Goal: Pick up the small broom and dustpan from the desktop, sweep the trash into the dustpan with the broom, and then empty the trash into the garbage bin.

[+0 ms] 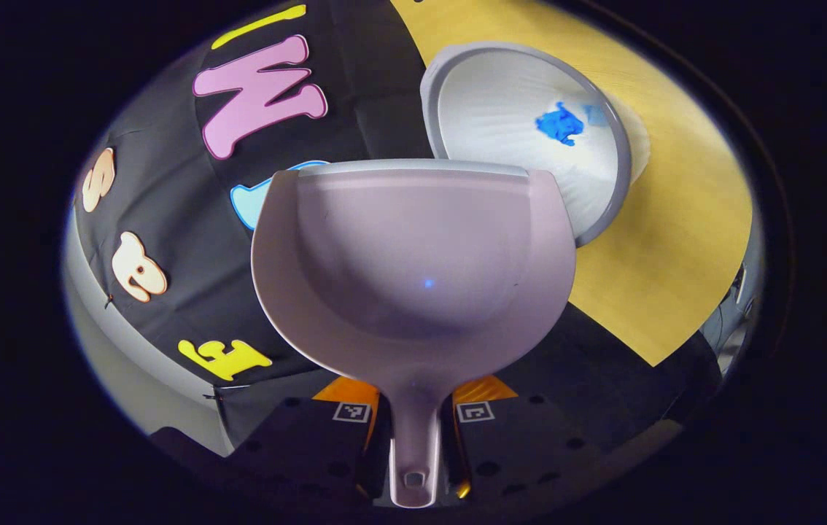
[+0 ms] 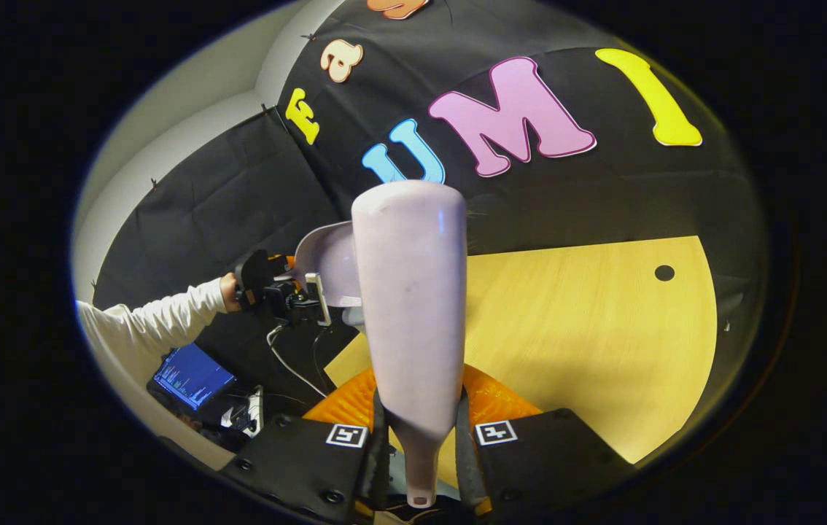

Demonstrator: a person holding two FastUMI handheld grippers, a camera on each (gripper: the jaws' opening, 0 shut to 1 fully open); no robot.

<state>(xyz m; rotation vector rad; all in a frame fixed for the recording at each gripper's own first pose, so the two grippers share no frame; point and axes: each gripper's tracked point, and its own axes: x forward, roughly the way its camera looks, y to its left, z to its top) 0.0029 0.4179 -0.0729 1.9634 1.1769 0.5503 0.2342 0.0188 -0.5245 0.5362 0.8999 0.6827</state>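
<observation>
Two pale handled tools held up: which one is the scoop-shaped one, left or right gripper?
The left gripper holds the dustpan, an open hollow scoop. The right gripper holds the broom, a closed tapered body.

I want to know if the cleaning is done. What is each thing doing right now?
Dustpan: held up by its handle, empty.
Garbage bin: open, blue trash inside.
Broom: held up by its handle.
Left gripper: shut on the dustpan handle.
Right gripper: shut on the broom handle.

Light wooden table (image 2: 588,343) before me, a small dark round hole (image 2: 664,273) near its far corner; garbage bin (image 1: 603,146) beside its edge
</observation>
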